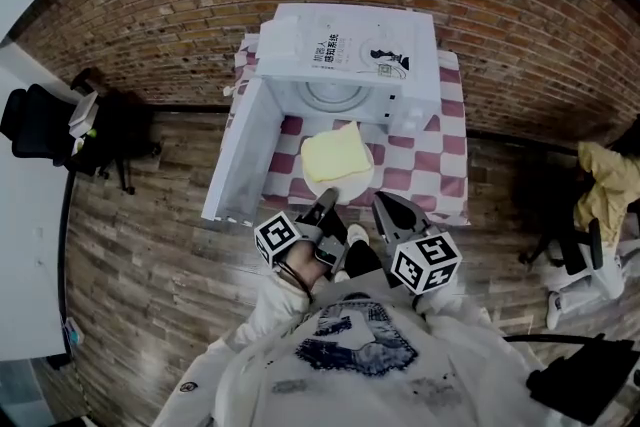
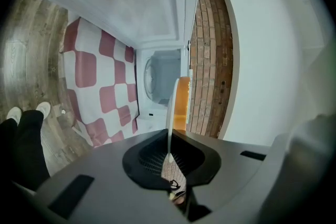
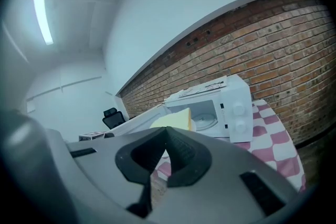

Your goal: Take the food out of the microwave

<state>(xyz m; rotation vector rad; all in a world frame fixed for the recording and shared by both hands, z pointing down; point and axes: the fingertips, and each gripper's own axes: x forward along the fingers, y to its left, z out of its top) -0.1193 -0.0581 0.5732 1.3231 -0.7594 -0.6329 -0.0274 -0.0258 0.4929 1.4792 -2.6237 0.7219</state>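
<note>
The white microwave (image 1: 345, 55) stands on a table with a red-and-white checked cloth (image 1: 440, 165), its door (image 1: 235, 155) swung open to the left. A white plate (image 1: 345, 187) carrying a pale yellow slice of food (image 1: 335, 153) hangs in front of the open cavity. My left gripper (image 1: 328, 202) is shut on the plate's near rim. In the left gripper view the plate (image 2: 169, 113) shows edge-on between the jaws, with the food (image 2: 182, 99) beside it. My right gripper (image 1: 385, 207) hovers just right of the plate, shut and empty (image 3: 167, 131); the food (image 3: 175, 119) and microwave (image 3: 226, 105) lie beyond it.
A brick wall (image 1: 500, 5) runs behind the table. A black office chair (image 1: 40, 120) stands at the left, and a chair with a yellow garment (image 1: 600, 185) at the right. Wooden floor surrounds the table. The person's shoes (image 2: 26, 112) are by the cloth's edge.
</note>
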